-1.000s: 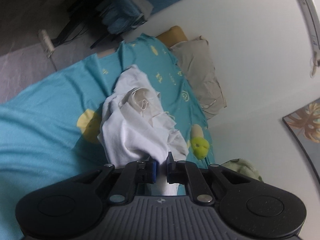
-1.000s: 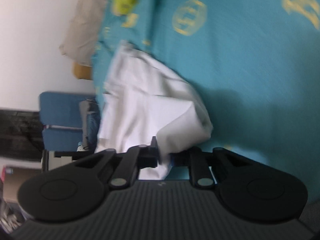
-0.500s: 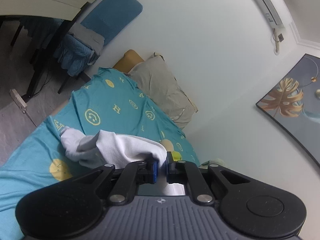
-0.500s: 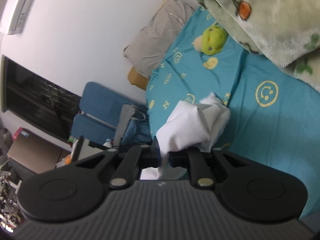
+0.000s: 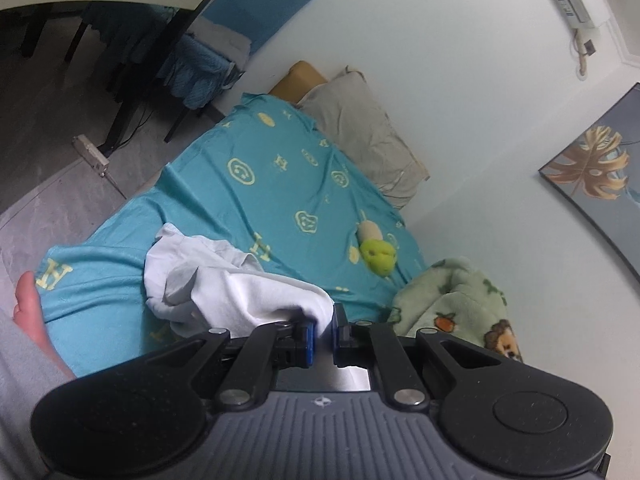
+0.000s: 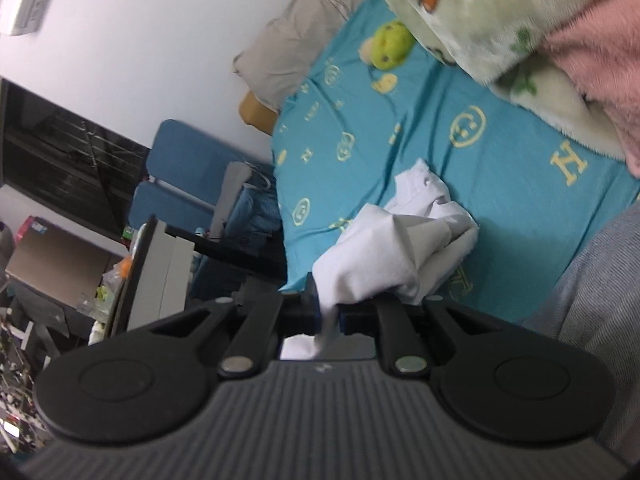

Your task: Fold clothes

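A white garment point(image 5: 240, 296) hangs bunched above the teal bed sheet point(image 5: 280, 184), held up at two points. My left gripper point(image 5: 325, 330) is shut on one edge of it; the cloth trails left and down toward the sheet. In the right wrist view my right gripper point(image 6: 328, 312) is shut on another edge of the white garment point(image 6: 384, 256), with a strip of cloth point(image 6: 320, 340) pinched between the jaws. The rest of the garment is crumpled and its shape is hidden.
A grey pillow point(image 5: 360, 140) lies at the head of the bed by the wall. A green plush toy point(image 5: 378, 256) and a green fleece blanket point(image 5: 452, 300) lie on the bed's far side. A blue chair point(image 5: 256, 12) and desk stand beside the bed.
Both grippers have lifted the garment off the sheet and tilted up toward the wall. In the last half second the views shifted slightly and the cloth hangs more spread.
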The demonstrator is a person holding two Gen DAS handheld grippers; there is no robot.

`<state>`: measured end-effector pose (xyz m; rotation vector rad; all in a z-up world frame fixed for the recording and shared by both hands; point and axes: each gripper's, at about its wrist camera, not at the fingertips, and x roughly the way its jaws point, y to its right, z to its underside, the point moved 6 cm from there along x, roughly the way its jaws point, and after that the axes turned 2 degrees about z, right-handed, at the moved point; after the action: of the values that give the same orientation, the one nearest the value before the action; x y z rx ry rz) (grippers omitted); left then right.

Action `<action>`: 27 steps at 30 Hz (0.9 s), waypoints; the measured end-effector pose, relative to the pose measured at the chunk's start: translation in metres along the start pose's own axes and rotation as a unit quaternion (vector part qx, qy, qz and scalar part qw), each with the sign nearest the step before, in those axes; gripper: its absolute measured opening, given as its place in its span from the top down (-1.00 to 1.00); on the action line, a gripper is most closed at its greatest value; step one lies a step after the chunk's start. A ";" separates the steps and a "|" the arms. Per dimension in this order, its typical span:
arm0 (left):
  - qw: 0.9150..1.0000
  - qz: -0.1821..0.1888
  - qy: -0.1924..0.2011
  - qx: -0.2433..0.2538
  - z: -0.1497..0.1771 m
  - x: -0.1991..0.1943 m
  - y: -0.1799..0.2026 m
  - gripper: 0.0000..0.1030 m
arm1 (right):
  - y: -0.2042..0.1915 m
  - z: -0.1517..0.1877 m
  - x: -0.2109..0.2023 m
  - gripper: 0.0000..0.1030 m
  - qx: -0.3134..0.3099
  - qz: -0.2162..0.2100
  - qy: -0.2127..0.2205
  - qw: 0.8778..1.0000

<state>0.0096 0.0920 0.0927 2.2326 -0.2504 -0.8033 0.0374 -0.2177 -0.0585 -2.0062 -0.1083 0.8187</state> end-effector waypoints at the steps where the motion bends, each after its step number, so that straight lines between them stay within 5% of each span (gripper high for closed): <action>1: 1.000 -0.005 -0.002 -0.005 -0.002 0.007 -0.004 0.83 | 0.002 -0.003 0.009 0.77 0.006 0.004 -0.004 1.000; 13: 0.995 -0.095 -0.039 -0.016 -0.059 0.186 -0.060 0.81 | 0.026 -0.057 0.164 0.74 0.070 0.071 -0.036 0.994; 17: 0.994 -0.099 -0.050 -0.011 -0.061 0.236 -0.094 0.80 | 0.047 -0.064 0.213 0.74 0.076 0.086 -0.049 0.992; 22: 0.992 -0.107 -0.059 -0.030 -0.053 0.270 -0.129 0.80 | 0.060 -0.067 0.239 0.73 0.051 0.088 -0.067 0.993; 27: 0.991 -0.122 -0.063 0.005 -0.055 0.284 -0.126 0.77 | 0.052 -0.071 0.250 0.73 -0.009 0.095 -0.072 0.993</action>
<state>0.2585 0.0997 -0.1002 2.2520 -0.0413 -1.0783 0.2603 -0.2026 -0.2017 -1.9943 -0.0073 1.0860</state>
